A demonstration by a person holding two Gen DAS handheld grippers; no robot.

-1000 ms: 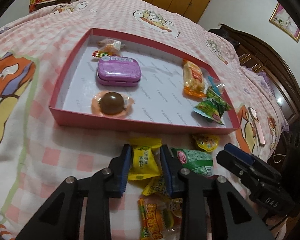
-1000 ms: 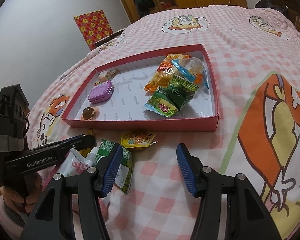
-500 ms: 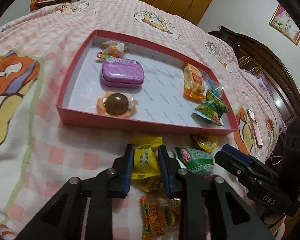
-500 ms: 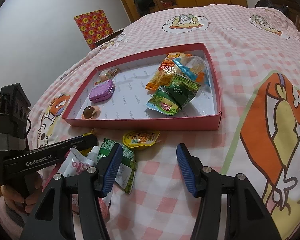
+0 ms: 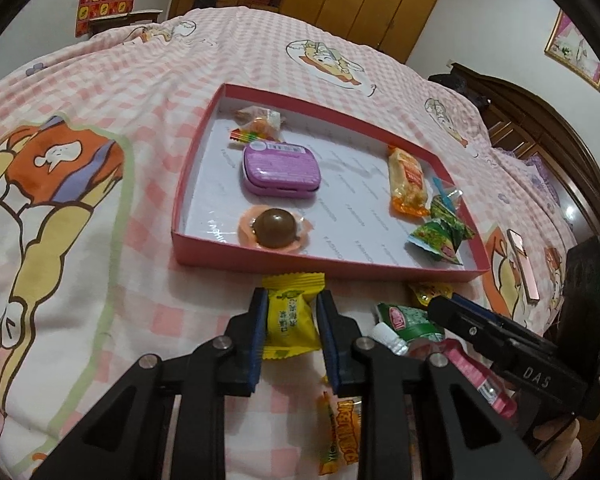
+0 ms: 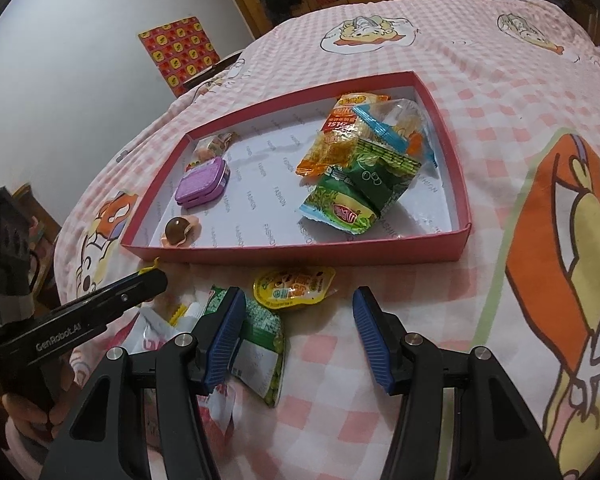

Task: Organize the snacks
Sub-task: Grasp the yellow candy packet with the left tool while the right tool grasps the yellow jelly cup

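Note:
My left gripper (image 5: 292, 300) is shut on a yellow candy packet (image 5: 291, 318) and holds it just in front of the red tray's near wall (image 5: 300, 262). The tray holds a purple tin (image 5: 281, 170), a brown chocolate ball (image 5: 275, 229), an orange snack bar (image 5: 408, 182) and green packets (image 5: 440, 234). My right gripper (image 6: 298, 304) is open and empty above loose snacks on the bed: a green packet (image 6: 262, 330) and a yellow jelly cup (image 6: 292, 286). The tray also shows in the right wrist view (image 6: 300, 254).
More loose snacks lie by the grippers: an orange gummy packet (image 5: 342, 428) and a pink pouch (image 5: 480, 376). A phone (image 5: 522, 266) lies on the pink checked bedspread at the right. A dark wooden headboard (image 5: 560, 152) and wardrobes (image 5: 360, 4) stand behind.
My left gripper has closed tighter on the yellow candy packet and lifted it off the pile, toward the tray's near wall. The right gripper has barely moved.

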